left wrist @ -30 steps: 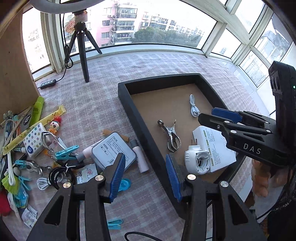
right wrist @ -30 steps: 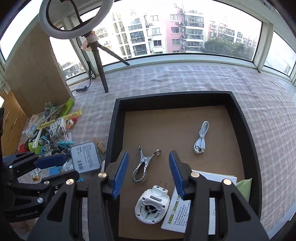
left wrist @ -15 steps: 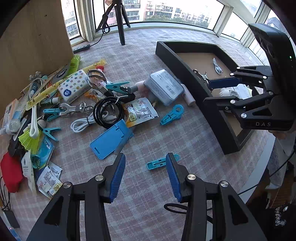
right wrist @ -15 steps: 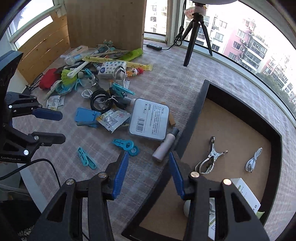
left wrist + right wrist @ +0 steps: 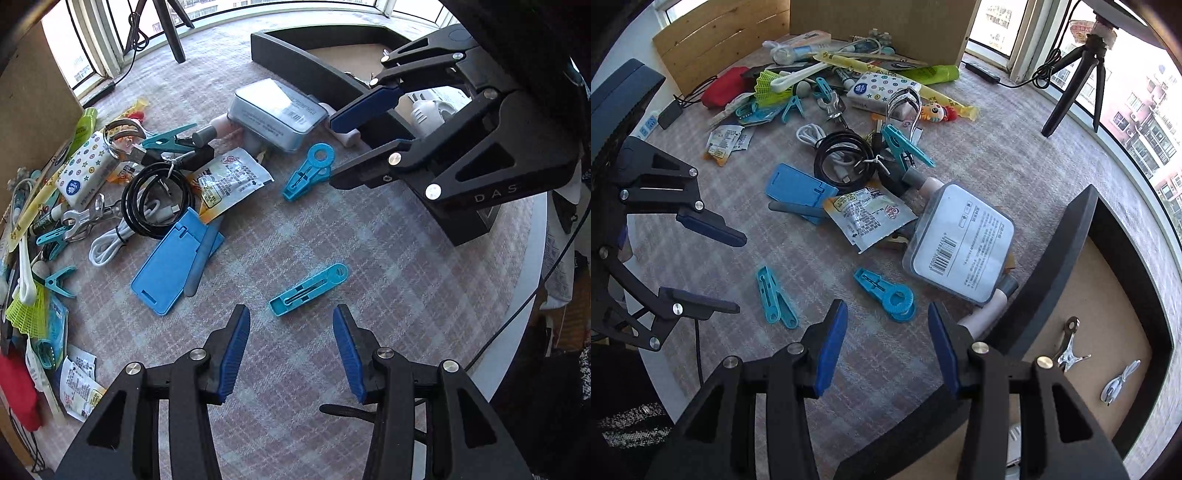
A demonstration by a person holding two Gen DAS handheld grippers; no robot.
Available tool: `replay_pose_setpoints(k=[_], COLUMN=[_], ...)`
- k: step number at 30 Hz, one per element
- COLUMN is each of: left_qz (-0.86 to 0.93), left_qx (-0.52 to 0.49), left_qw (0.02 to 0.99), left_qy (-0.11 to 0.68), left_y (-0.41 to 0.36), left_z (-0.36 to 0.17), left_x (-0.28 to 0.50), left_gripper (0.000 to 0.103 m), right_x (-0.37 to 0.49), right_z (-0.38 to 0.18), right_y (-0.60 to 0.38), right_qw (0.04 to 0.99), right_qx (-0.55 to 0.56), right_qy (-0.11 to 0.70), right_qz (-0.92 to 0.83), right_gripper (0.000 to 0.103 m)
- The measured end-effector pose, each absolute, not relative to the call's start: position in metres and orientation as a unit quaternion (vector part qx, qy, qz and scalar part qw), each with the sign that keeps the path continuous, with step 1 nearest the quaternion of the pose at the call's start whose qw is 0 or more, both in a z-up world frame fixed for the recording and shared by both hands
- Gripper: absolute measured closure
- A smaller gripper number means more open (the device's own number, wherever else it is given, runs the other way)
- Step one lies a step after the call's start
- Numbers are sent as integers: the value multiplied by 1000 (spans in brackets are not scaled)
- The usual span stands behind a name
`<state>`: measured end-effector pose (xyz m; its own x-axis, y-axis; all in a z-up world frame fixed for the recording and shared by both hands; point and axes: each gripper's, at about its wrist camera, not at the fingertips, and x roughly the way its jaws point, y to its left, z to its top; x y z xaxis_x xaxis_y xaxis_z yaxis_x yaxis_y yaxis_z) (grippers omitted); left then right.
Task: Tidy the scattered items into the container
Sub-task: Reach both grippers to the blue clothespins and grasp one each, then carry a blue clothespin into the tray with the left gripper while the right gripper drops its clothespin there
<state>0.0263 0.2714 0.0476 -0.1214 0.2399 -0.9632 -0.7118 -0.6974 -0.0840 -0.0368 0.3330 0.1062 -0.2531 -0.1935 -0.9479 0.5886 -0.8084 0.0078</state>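
Note:
My left gripper is open and empty, just short of a flat blue clip on the checked cloth; it shows at the left of the right wrist view. My right gripper is open and empty, just short of a blue ring-ended clip; it also shows in the left wrist view. The black tray lies to the right and holds a metal clamp and a white cable. A grey box lies beside the tray.
A pile of loose items lies beyond: a blue phone stand, a coiled black cable, a snack packet, pegs and a tissue pack. A tripod stands at the back. The table edge is close at the right.
Both grippers have swung from over the tray to the loose items and come down close to the blue clips. Both stay open.

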Motion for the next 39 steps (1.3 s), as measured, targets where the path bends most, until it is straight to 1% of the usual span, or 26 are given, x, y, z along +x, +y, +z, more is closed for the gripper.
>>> replay_pose_setpoints(k=[13, 15, 17, 22, 24, 25, 26, 27, 31, 35, 36, 39], left_qz=[703, 701, 699, 693, 690, 690, 689, 690, 693, 701, 705, 715], left_qx=[-572, -570, -569, -572, -575, -577, -580, -580, -586, -594, -597, -610], left_qw=[359, 361, 365, 371, 369, 366, 363, 361, 353, 334, 327, 300], left_qy=[224, 230, 234, 236, 238, 239, 239, 239, 227, 208, 200, 163], left_y=[295, 298, 300, 303, 302, 302, 302, 301, 298, 296, 295, 291], left_z=[36, 34, 34, 31, 28, 26, 24, 23, 23, 24, 24, 24], left_x=[24, 26, 28, 31, 32, 32, 32, 33, 33, 34, 34, 34], left_gripper=[58, 58, 59, 61, 68, 70, 75, 79, 81, 88, 91, 92], right_x=[-46, -49, -51, -52, -52, -52, -53, -53, -53, -56, -56, -53], right_z=[88, 85, 81, 77, 75, 74, 72, 71, 69, 69, 69, 70], right_y=[319, 319, 319, 316, 315, 315, 315, 316, 315, 316, 317, 317], right_qw=[263, 263, 264, 268, 266, 264, 262, 259, 252, 237, 232, 213], right_qx=[566, 570, 573, 579, 580, 582, 586, 589, 591, 599, 600, 601], right_qy=[187, 185, 184, 183, 186, 185, 181, 178, 171, 144, 138, 119], right_qz=[-758, -756, -754, -748, -747, -746, -745, -744, -747, -751, -753, -761], right_gripper=[59, 60, 65, 71, 73, 76, 80, 81, 83, 83, 83, 83])
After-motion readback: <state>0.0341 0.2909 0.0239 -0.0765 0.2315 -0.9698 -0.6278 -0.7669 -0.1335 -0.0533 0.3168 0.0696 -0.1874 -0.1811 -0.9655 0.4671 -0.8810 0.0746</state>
